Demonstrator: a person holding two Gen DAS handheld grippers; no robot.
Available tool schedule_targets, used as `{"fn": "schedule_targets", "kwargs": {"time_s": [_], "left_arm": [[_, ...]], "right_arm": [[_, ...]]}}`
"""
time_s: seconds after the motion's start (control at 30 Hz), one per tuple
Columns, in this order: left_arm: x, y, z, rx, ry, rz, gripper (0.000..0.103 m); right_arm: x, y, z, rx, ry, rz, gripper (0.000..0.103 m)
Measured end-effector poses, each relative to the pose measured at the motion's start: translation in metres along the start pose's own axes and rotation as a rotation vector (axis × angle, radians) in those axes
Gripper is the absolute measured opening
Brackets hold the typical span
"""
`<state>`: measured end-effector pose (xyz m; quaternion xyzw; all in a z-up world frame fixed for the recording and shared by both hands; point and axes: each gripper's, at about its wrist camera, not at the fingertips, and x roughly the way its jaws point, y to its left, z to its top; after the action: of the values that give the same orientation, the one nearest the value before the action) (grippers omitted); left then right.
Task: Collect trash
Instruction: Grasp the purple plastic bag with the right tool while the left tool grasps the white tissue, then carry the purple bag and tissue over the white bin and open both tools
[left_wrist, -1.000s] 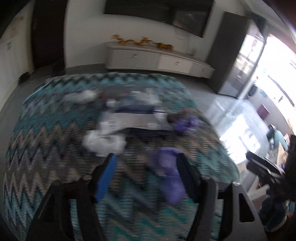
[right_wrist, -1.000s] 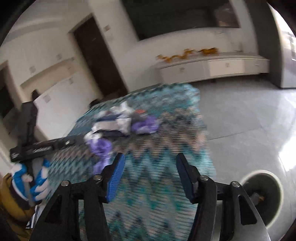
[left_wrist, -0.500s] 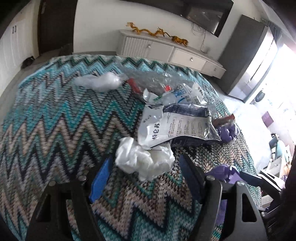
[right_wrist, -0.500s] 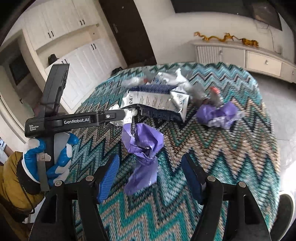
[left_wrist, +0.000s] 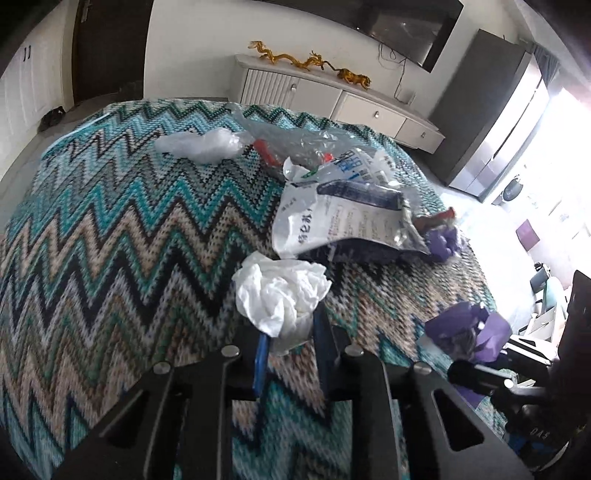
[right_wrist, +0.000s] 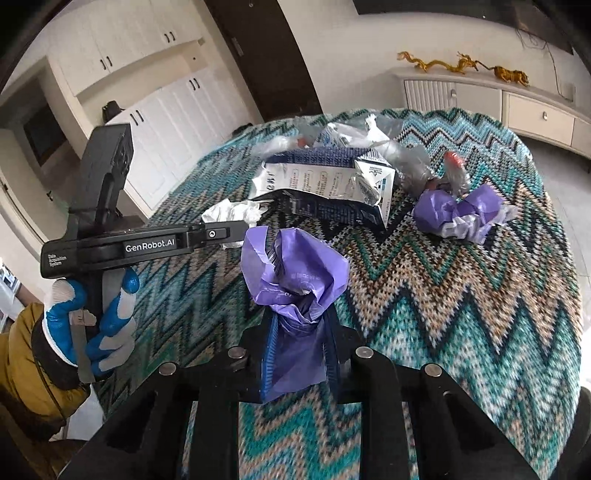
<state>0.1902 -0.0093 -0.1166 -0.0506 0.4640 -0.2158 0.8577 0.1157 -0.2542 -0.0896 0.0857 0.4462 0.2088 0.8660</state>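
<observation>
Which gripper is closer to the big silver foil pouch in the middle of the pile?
Left. The left gripper, shut on the white tissue wad, sits just short of the foil pouch; the right gripper, clamping a purple bag, is farther back.

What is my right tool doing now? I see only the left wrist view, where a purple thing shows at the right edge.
Observer: The right tool is shut on a crumpled purple bag, which sticks up from between its fingers.
Operator: Is there other purple trash on the cloth?
Observer: Yes. A purple wad with some white paper in it lies on the zigzag cloth, to the right of the torn foil pouch.
Operator: And what holds my left tool?
Observer: A hand in a blue and white glove grips the handle of the left tool, which is shut on the white tissue.
</observation>
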Motion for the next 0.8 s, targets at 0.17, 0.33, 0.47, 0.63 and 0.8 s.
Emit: {"fn": "schedule_targets", "kwargs": {"time_s": [0.17,0.33,0.47,0.63,0.8], "left_arm": [[-0.037,-0.020,-0.008,0.020,-0.053,-0.025,0.019],[-0.071,-0.048,-0.015,0.052,-0.101,-0.055,0.019],[-0.095,-0.085,-0.013,0.112,-0.139,-0.085,0.019],[-0.112,-0.143,-0.010,0.227,-0.168,-0.128,0.019],[-0.107,-0.211,-0.012,0.346,-0.148,-0.193,0.019]], "right_arm": [[-0.039,0.002,-0.013,0.015,-0.063,-0.019,0.023],[-0.092,0.000,-0.030,0.034,-0.154,-0.078,0.023],[-0.131,-0.007,-0.047,0.055,-0.223,-0.157,0.023],[-0.184,-0.030,-0.074,0.102,-0.305,-0.257,0.023],[-0.224,-0.063,-0.101,0.180,-0.362,-0.350,0.023]]}}
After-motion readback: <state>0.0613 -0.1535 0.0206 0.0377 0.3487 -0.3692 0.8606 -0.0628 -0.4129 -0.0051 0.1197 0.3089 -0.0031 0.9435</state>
